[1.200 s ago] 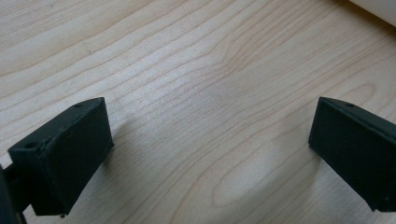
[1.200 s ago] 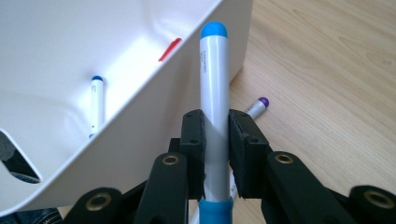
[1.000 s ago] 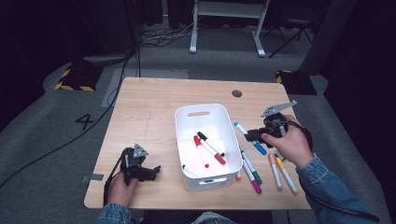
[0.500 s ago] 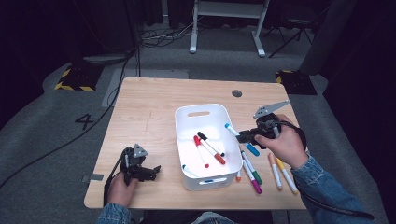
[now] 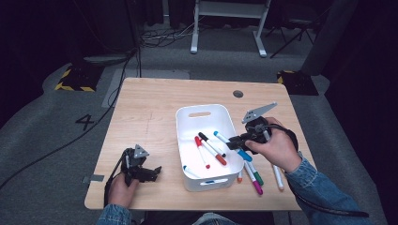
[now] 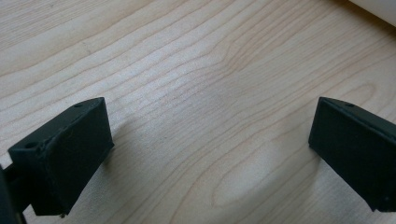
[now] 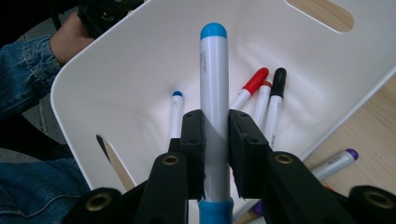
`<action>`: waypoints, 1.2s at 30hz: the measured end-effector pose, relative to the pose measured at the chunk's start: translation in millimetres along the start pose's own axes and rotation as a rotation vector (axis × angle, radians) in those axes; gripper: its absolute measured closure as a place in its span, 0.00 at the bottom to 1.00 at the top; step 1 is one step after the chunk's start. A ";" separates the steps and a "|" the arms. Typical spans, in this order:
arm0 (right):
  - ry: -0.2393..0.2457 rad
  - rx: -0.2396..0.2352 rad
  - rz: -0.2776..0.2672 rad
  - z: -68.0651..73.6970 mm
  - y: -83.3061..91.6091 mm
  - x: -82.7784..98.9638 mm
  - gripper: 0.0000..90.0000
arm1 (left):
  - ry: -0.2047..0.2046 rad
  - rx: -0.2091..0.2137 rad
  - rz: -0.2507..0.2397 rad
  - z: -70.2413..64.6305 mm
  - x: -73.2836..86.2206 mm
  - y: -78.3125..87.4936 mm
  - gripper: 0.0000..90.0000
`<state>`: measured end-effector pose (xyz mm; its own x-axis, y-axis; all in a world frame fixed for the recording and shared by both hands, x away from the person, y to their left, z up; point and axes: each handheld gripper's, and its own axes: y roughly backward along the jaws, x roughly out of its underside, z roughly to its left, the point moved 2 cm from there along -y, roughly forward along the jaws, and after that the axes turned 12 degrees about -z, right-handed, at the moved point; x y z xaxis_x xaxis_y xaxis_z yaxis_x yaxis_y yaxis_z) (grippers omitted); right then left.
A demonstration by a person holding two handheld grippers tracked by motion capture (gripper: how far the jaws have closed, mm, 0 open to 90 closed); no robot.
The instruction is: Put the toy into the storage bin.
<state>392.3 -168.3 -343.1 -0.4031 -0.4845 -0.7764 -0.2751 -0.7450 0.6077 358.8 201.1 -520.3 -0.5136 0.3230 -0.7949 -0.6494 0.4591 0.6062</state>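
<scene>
Right gripper (image 5: 238, 138), jaws clamped on blue marker (image 7: 214, 93), above white bin's (image 5: 187, 140) rim; left gripper (image 6: 205, 154), jaws apart, over bare tabletop (image 5: 150, 108).

A light wooden table (image 5: 150, 112) stands on grey carpeted floor (image 5: 56, 122) — a white "4" (image 5: 86, 122) marked beside it. Black cables (image 5: 141, 42) trail past yellow-black hazard tape (image 5: 75, 77), and a white metal frame (image 5: 227, 28) stands behind — the surroundings are dark.

One white bin (image 5: 206, 123) holds four markers (image 5: 211, 146); about four more markers (image 5: 256, 180) lie beside it.
</scene>
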 end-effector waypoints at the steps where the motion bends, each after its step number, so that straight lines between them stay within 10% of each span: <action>1: -0.006 -0.004 -0.002 2.2 -1.1 -1.2 0.86 | 0.000 0.000 0.000 0.0 0.0 0.0 0.00; 13: 0.047 -0.061 0.000 19.0 -17.5 -7.0 0.86 | 0.000 0.000 0.000 0.0 0.0 0.0 0.00; 36: 0.057 -0.040 0.184 26.7 -52.8 12.5 0.86 | 0.000 0.001 0.000 -0.1 0.0 0.0 0.00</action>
<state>378.5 -122.8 -380.4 -0.3927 -0.6388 -0.6616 -0.1660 -0.6584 0.7341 358.8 201.1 -520.3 -0.5135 0.3233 -0.7949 -0.6489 0.4598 0.6062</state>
